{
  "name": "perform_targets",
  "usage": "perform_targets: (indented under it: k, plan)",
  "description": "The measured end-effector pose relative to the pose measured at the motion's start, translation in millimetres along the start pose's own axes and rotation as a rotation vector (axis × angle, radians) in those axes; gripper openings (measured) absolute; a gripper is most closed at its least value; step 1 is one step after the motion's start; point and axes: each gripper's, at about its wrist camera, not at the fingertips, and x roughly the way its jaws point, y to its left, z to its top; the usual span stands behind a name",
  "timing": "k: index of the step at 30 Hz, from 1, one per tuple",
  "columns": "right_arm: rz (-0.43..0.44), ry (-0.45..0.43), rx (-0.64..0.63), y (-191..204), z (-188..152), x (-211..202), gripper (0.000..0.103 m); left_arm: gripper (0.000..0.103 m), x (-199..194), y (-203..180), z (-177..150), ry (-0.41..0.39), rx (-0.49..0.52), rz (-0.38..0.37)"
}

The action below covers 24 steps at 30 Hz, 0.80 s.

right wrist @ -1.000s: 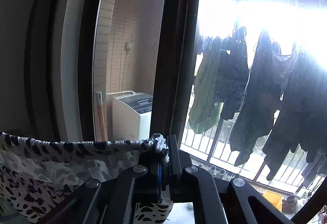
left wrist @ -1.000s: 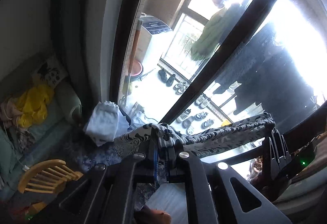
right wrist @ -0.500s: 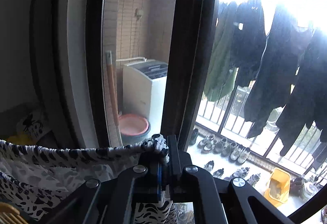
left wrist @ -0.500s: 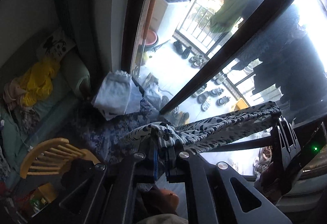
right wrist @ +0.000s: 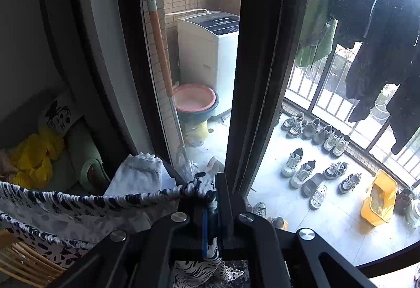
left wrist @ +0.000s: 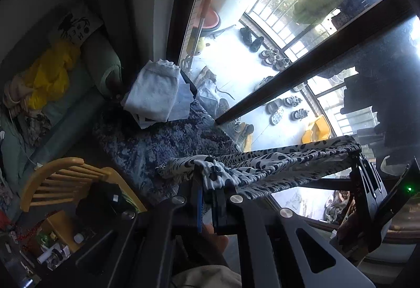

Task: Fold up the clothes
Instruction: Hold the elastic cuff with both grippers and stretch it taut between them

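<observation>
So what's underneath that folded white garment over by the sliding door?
The folded white garment sits on top of other folded pieces, pale blue and dark edges showing, on the blue patterned rug. What those pieces are is hidden beneath it.

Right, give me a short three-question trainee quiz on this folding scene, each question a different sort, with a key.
1. True or false: both the left claw and the right claw are shut on the spotted garment.
2. Multiple choice: where does the folded white garment lie? A) on the wooden chair B) on the blue patterned rug, near the glass door C) inside the washing machine
3. Fill the gap: between the two claws the garment's gathered edge is stretched ____.

Key: 1 true; 2 B; 3 taut
</observation>
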Motion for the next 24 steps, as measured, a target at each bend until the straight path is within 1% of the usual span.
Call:
perform_targets:
  k: [6,11,15,18,24]
  plan:
    - [-0.002,-0.022,-0.001,0,26,8,0.003,0.005,-16,-6,31,-0.04,-0.032,-0.008]
    - [0.001,-0.059,-0.003,2,52,8,0.003,0.005,-37,-13,54,-0.095,-0.052,-0.027]
    - [0.021,-0.1,0.014,-2,78,-1,0.003,0.005,-59,-19,67,-0.146,-0.057,-0.045]
    - [0.009,-0.138,0.013,-3,92,-8,0.003,0.005,-71,-24,75,-0.183,-0.048,-0.071]
    - [-0.006,-0.177,0.014,-5,106,-15,0.003,0.005,-74,-25,83,-0.228,-0.067,-0.095]
